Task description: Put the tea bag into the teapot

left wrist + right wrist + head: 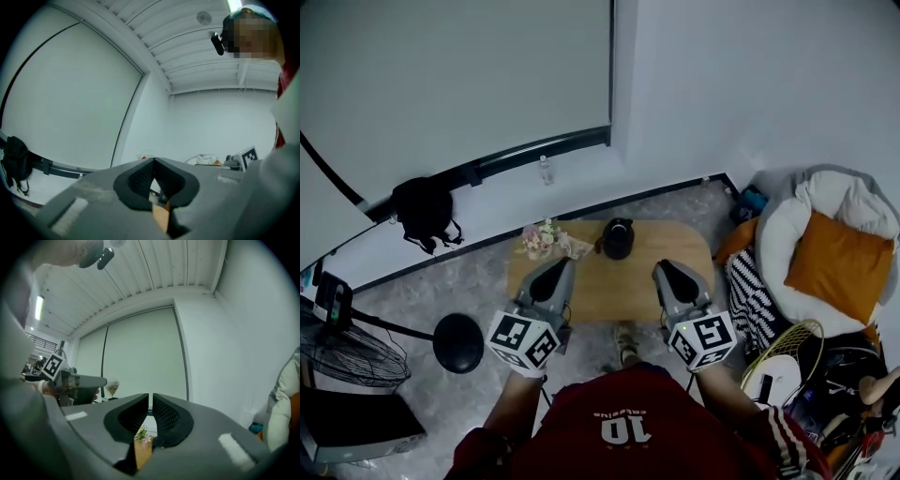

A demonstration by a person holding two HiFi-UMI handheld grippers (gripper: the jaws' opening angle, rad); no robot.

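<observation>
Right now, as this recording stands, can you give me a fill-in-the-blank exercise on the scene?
1. The dark teapot stands on a wooden ____.
2. In the head view, the flowers lie to the teapot's ____.
3. The left gripper and the right gripper each hold ____, with their jaws closed.

Missing words: table; left; nothing

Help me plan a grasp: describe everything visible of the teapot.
The teapot is small, rounded and dark, almost black, with a dull finish; its material is unclear. It stands upright at the far edge of the wooden table, about midway along it. A short part juts from its left side; I cannot tell whether it is the spout or the handle. Flowers lie to its left, apart. Only the table touches it.
</observation>
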